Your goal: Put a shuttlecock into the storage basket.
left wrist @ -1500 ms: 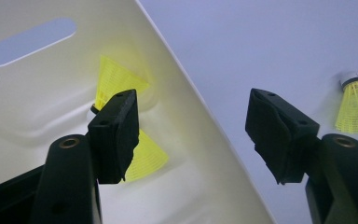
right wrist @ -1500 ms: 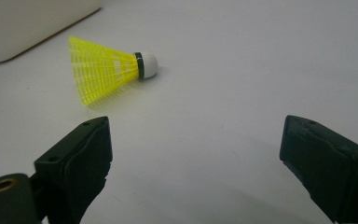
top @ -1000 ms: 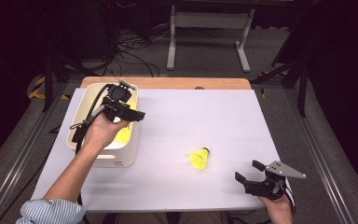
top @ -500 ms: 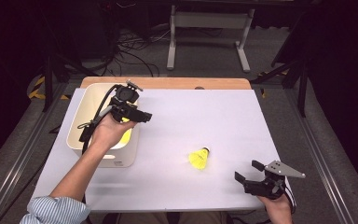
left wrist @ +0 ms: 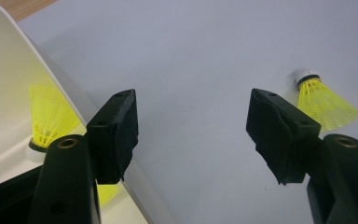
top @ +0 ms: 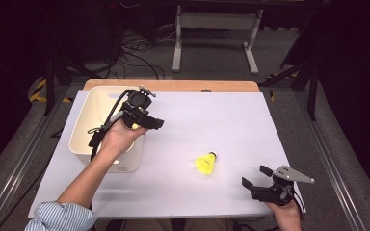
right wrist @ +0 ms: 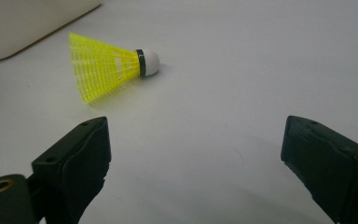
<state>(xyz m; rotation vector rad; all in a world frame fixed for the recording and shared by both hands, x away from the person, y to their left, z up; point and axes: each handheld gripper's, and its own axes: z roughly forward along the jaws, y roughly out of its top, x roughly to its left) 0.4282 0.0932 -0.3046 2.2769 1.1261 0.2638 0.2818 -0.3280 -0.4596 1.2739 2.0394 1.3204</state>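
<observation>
- The left gripper (top: 147, 121) hovers over the near-right corner of the cream plastic bin (top: 92, 111), its jaws spread wide with nothing between them. I judge that fits a drop into the bin, since a yellow shuttlecock (left wrist: 46, 122) lies inside against the wall.
- The second yellow shuttlecock (top: 206, 162) lies on its side on the white desk (top: 231, 120), well to the right of the bin, white cork tip pointing away from the person. It looks like the next thing to collect.
- The right gripper (top: 257, 179) rests low on the desk, farther right of the bin than that shuttlecock and nearer the person. Its jaws are wide apart and empty, aimed at the shuttlecock, probably waiting its turn.
</observation>
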